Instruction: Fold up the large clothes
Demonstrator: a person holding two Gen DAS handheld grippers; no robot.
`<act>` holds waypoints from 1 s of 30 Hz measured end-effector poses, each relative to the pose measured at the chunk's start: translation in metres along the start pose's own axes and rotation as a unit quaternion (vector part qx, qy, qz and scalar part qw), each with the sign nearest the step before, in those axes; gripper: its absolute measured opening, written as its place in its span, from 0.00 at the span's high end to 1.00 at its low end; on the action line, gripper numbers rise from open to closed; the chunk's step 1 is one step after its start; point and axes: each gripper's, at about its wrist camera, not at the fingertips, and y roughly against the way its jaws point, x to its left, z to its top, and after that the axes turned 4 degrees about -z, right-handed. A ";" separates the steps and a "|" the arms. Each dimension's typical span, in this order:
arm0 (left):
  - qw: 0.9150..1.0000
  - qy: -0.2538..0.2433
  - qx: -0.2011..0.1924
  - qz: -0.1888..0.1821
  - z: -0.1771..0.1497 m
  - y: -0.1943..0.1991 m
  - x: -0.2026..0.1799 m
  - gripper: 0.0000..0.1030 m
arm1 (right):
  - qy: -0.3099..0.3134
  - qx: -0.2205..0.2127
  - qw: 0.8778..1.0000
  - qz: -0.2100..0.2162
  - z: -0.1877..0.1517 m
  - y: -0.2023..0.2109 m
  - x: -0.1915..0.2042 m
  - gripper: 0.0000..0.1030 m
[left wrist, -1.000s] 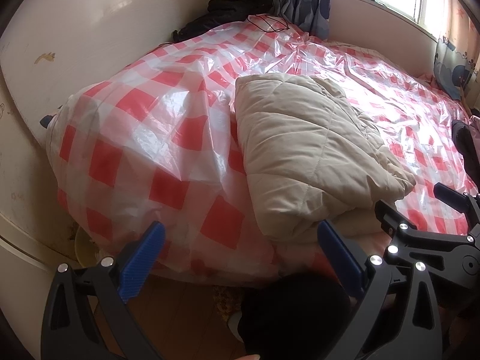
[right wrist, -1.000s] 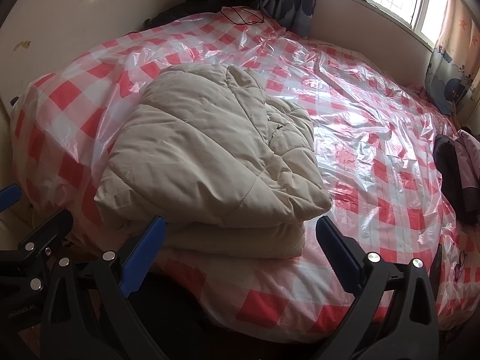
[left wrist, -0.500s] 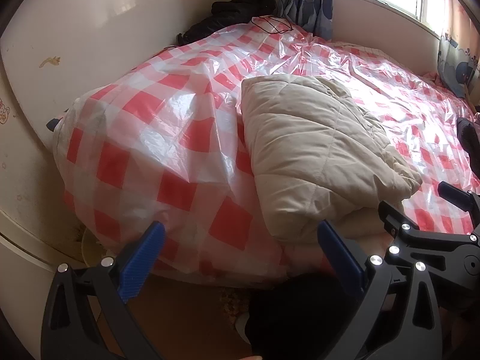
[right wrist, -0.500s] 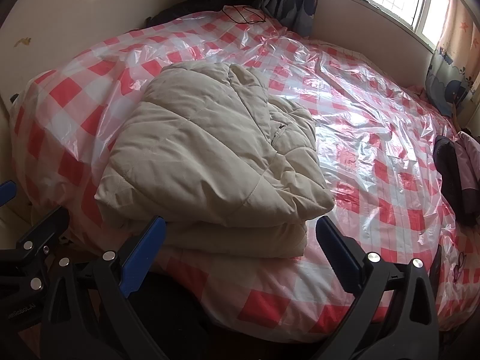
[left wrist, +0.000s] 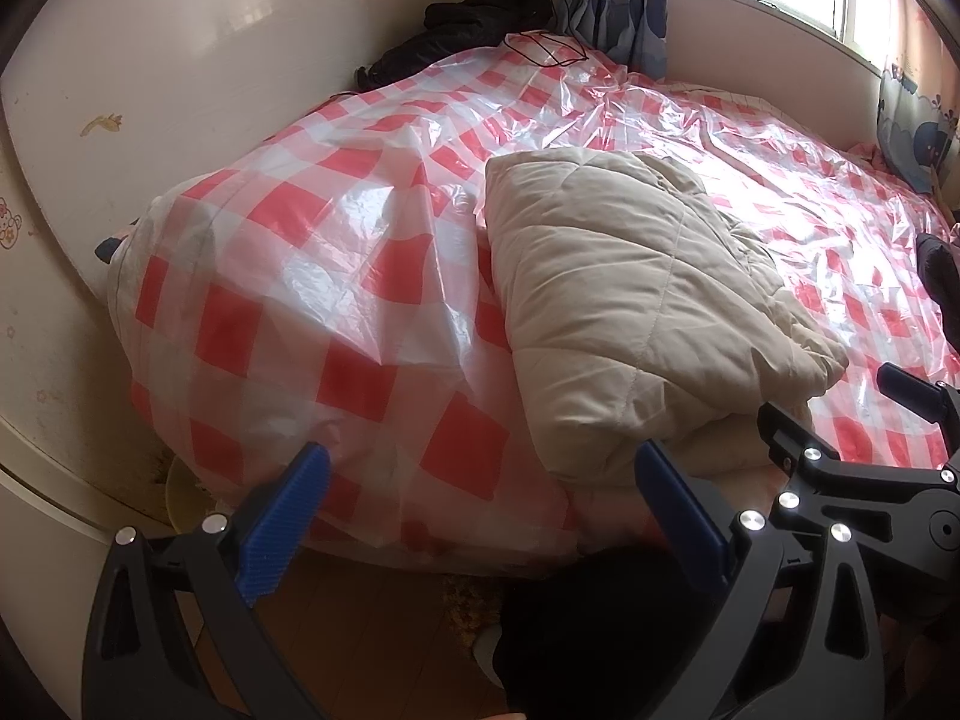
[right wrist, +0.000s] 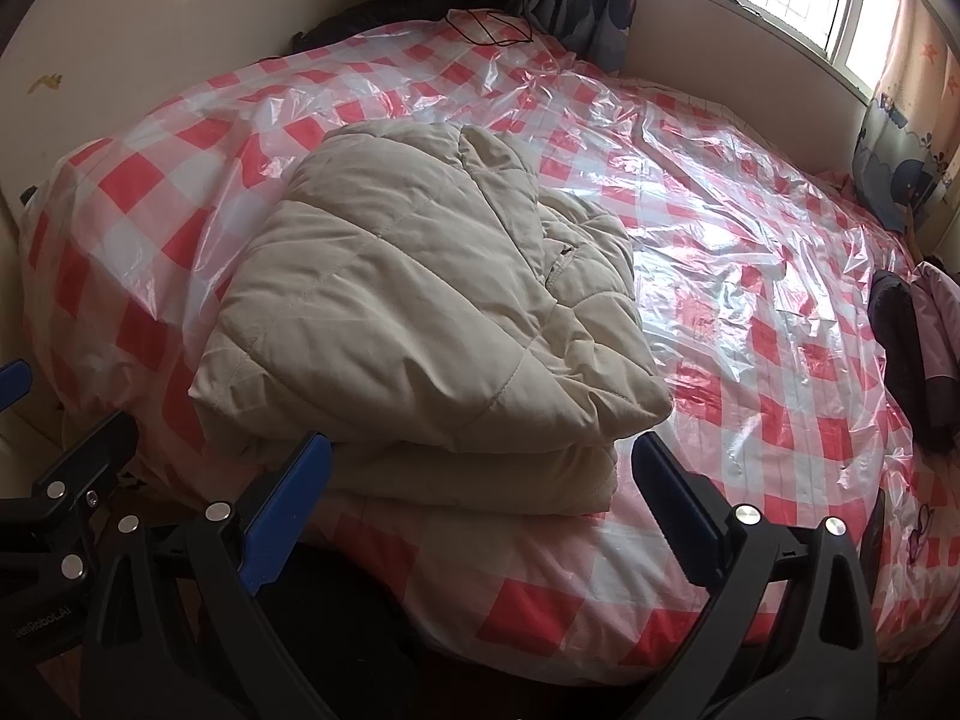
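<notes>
Here, a beige quilted padded coat (right wrist: 420,312) lies folded into a thick, layered bundle on a bed covered with a red-and-white checked plastic sheet (right wrist: 750,276), close to the near edge of the bed. The left tongs (left wrist: 480,516) hang off the bed's near corner with their blue-padded tips spread wide apart, holding nothing; the folded coat sits just beyond the right-hand tip. The right tongs (right wrist: 480,486) are likewise spread wide and empty, with the coat's stacked lower folds showing between the two tips, apart from both. In the left wrist view the right tongs' black frame shows at the right edge. A dark garment (right wrist: 900,342) lies at the far right side of the bed, well apart from the coat, and a black bundle (left wrist: 480,18) rests near the far wall, beside a patterned blue curtain (right wrist: 594,6).
</notes>
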 end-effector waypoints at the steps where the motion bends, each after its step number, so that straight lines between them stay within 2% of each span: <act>1: 1.000 0.000 0.000 0.000 0.000 0.000 0.000 0.05 | 0.000 0.000 1.000 0.000 0.000 0.000 0.000 0.06; 20: 1.000 0.006 0.001 -0.006 0.001 -0.002 0.001 0.05 | 0.000 0.001 1.000 0.000 -0.001 -0.002 0.002 0.06; 26: 0.999 0.024 -0.018 -0.039 -0.003 0.001 0.005 0.06 | -0.002 -0.002 1.000 0.014 -0.003 -0.005 -0.001 0.06; 30: 0.999 0.000 -0.032 -0.018 -0.003 0.007 -0.009 0.06 | -0.013 -0.015 1.000 0.018 -0.002 -0.001 -0.014 0.06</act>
